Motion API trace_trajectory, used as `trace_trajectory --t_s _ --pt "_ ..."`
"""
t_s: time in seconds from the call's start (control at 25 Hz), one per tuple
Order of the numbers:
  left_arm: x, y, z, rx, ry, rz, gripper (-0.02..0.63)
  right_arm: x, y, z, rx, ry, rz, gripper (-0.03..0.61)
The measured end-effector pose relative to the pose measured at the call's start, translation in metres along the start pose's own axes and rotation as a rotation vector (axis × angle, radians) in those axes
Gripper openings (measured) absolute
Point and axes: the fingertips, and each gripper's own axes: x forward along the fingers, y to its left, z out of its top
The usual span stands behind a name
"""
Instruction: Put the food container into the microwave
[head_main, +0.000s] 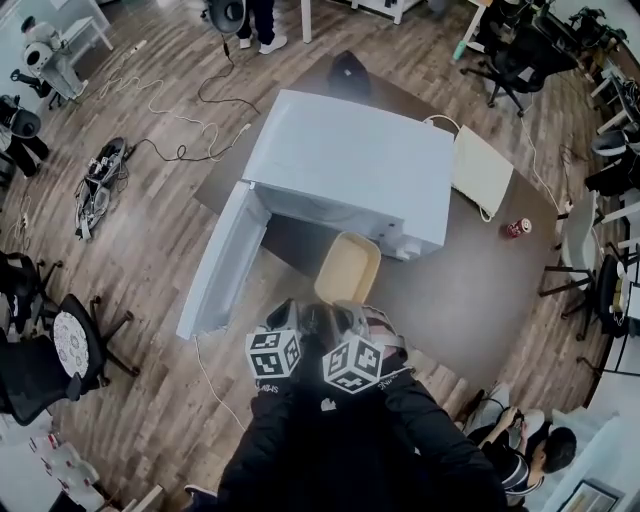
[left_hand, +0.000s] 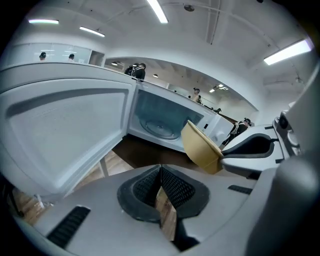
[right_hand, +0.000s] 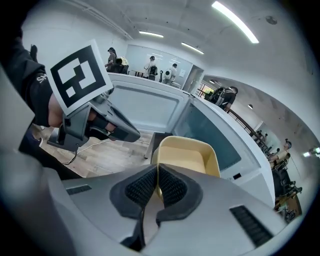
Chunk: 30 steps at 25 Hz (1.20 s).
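The white microwave (head_main: 350, 165) stands on a dark table (head_main: 470, 290), its door (head_main: 222, 260) swung open to the left. A pale yellow food container (head_main: 347, 268) hangs tilted in front of the opening. My right gripper (head_main: 345, 306) is shut on its near rim, and in the right gripper view (right_hand: 157, 187) the container (right_hand: 187, 157) sits just beyond the jaws. My left gripper (head_main: 292, 318) is beside it, shut and holding nothing (left_hand: 161, 192). The left gripper view shows the cavity with its glass turntable (left_hand: 160, 125) and the container (left_hand: 200, 145) to the right.
A red can (head_main: 516, 228) and a beige flat bag (head_main: 482, 172) lie on the table right of the microwave. Cables (head_main: 180, 130) trail over the wood floor at the left. Office chairs (head_main: 45, 350) stand around, and a person (head_main: 520, 440) sits at the lower right.
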Motion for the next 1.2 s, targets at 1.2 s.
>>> trace_trajectory --t_s 1.2 --pt "0.157 0.062 0.088 0.061 0.106 -0.143 0.034 0.201 -0.147 0.032 -0.129 0.127 -0.103 0.031"
